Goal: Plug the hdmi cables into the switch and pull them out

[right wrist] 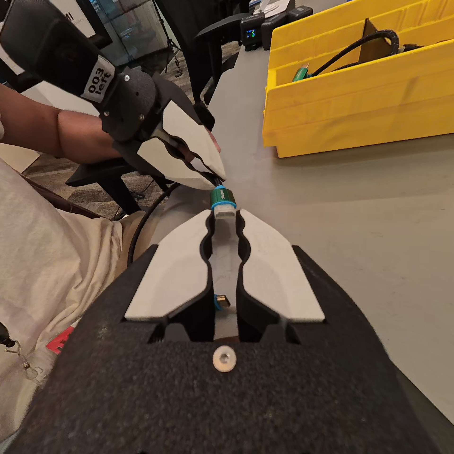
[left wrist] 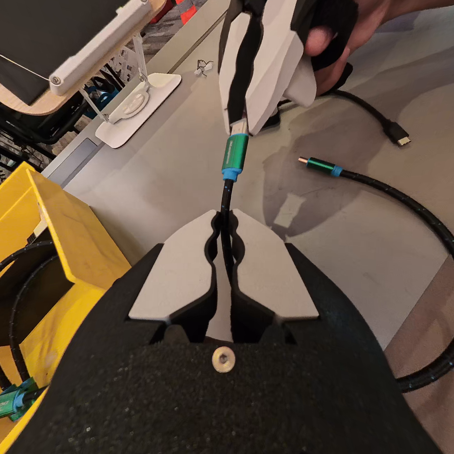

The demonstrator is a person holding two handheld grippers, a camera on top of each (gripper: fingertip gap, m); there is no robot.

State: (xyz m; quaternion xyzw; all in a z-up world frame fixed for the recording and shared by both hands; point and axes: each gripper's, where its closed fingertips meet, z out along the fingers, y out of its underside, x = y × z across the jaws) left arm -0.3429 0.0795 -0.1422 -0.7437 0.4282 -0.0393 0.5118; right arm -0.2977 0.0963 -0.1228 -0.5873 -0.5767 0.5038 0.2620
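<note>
A black braided HDMI cable [left wrist: 226, 196] ends in a green plug [left wrist: 234, 154] with blue collars. My left gripper [left wrist: 224, 213] is shut on the cable just behind the plug and holds it above the grey table. The plug's pale metal tip [right wrist: 224, 213] sits between the fingertips of my right gripper [right wrist: 224, 214], which is closed on it. The right gripper [left wrist: 242, 127] faces the left gripper in the left wrist view, and the left gripper [right wrist: 218, 181] shows in the right wrist view. A second green plug [left wrist: 319, 165] lies loose on the table. A dark object [left wrist: 272, 120] is mostly hidden behind the right gripper.
A yellow bin [left wrist: 73, 233] with more cables and a green plug [right wrist: 301, 73] stands on the table [right wrist: 344, 221]. A black cable with a bare plug [left wrist: 398, 140] lies at the far right. A white stand [left wrist: 137, 108] is at the back left. The person's body [right wrist: 49, 245] is close. One gripper's finger ends stand about 6 cm off the other's.
</note>
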